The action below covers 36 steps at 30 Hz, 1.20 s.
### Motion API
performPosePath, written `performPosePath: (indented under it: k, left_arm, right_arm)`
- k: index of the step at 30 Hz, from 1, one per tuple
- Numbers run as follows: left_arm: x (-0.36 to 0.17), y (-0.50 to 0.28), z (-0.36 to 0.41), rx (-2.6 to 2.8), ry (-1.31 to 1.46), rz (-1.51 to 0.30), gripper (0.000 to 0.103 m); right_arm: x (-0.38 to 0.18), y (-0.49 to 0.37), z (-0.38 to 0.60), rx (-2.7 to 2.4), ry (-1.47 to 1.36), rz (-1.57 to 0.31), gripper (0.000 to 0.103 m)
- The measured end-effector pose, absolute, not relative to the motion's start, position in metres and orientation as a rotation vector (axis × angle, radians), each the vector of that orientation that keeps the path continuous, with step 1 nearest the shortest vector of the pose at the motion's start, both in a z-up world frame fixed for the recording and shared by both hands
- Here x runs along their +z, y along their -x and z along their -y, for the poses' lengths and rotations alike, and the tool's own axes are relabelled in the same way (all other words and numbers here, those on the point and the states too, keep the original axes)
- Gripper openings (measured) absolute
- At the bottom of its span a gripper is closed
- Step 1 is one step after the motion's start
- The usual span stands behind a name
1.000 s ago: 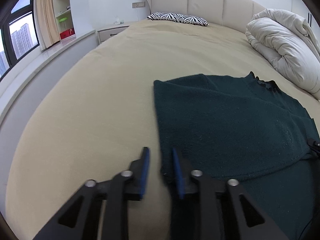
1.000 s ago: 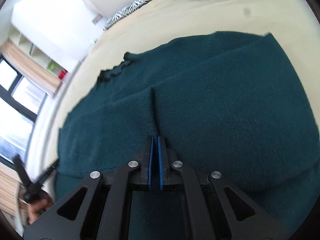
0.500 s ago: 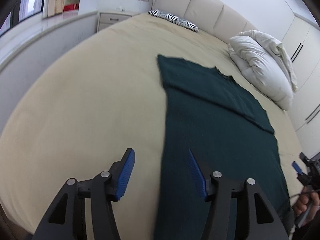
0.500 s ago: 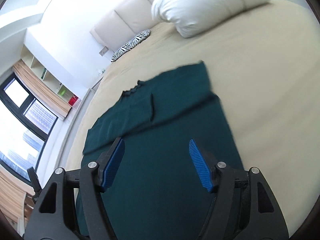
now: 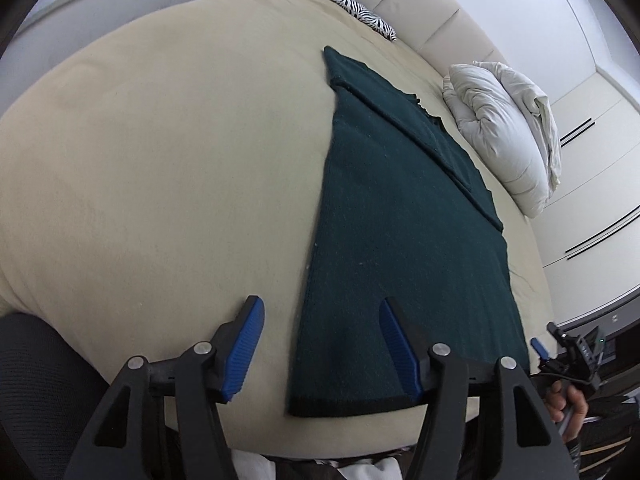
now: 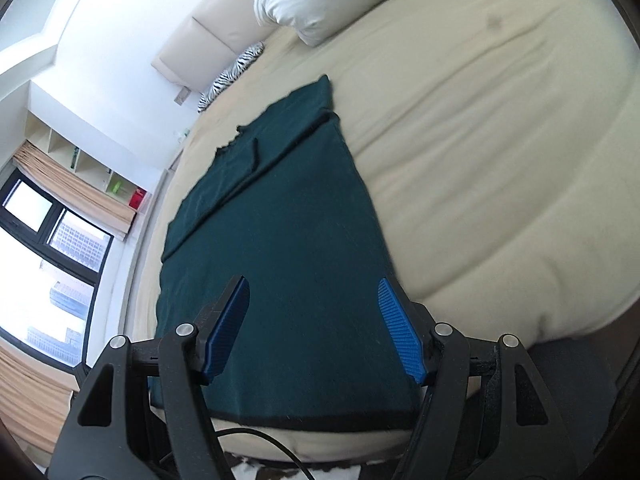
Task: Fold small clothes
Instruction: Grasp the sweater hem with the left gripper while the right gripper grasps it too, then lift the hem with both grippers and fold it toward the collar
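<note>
On the beige bed [image 5: 160, 152], each claw [image 5: 320, 344] [image 6: 316, 320] gapes, the left widening, frames hiding the green garment's [image 5: 400, 240] hem corners.

Sweater [image 5: 400, 216] lies flat on my bed [image 5: 160, 160], long axis running 6 to 12, hem at the near edge. Its far end is folded over, flap lying on the body. From my left cam: bed sheet spreads out at 9, duvet [image 5: 508, 132] on the bed at 2 beside the sweater, pillow [image 5: 356, 10] at 12 against the headboard [image 5: 420, 8], wardrobe [image 5: 592, 184] at 3. My left gripper [image 5: 320, 344] straddles the sweater's left edge near the hem; right gripper [image 6: 314, 328] sits over the right edge. Window [image 6: 48, 264] at 9 from the right cam.
</note>
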State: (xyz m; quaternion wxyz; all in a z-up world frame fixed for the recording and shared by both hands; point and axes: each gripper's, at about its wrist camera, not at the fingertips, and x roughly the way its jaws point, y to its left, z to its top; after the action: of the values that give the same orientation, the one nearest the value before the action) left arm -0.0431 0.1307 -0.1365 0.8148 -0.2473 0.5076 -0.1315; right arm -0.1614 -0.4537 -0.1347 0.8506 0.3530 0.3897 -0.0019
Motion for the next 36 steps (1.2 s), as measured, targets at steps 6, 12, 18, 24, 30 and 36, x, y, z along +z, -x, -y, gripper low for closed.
performPosePath:
  k: [6,12,18,24,30,36]
  left_arm:
    - [-0.145,0.042,-0.136,-0.355,0.638,-1.151,0.063]
    - [-0.154,0.045,-0.137,-0.447,0.733,-1.196,0.063]
    - [-0.159,0.043,-0.143,-0.449,0.786,-1.217,0.05]
    - [-0.158,0.044,-0.137,-0.448,0.765,-1.225,0.038]
    - [-0.162,0.046,-0.138,-0.422,0.756,-1.24,0.011]
    - [-0.163,0.048,-0.141,-0.417,0.754,-1.236,0.009]
  right_arm:
    - [-0.141,0.174,0.458,0.007,-0.767,-0.858,0.065]
    - [-0.143,0.18,0.466,0.028,-0.794,-0.889,0.065]
    - [-0.144,0.184,0.474,0.056,-0.828,-0.932,0.065]
    - [-0.15,0.188,0.484,0.03,-0.888,-0.98,0.065]
    - [-0.157,0.176,0.479,0.025,-0.88,-1.084,0.063]
    - [-0.161,0.153,0.471,0.041,-0.816,-1.215,0.062]
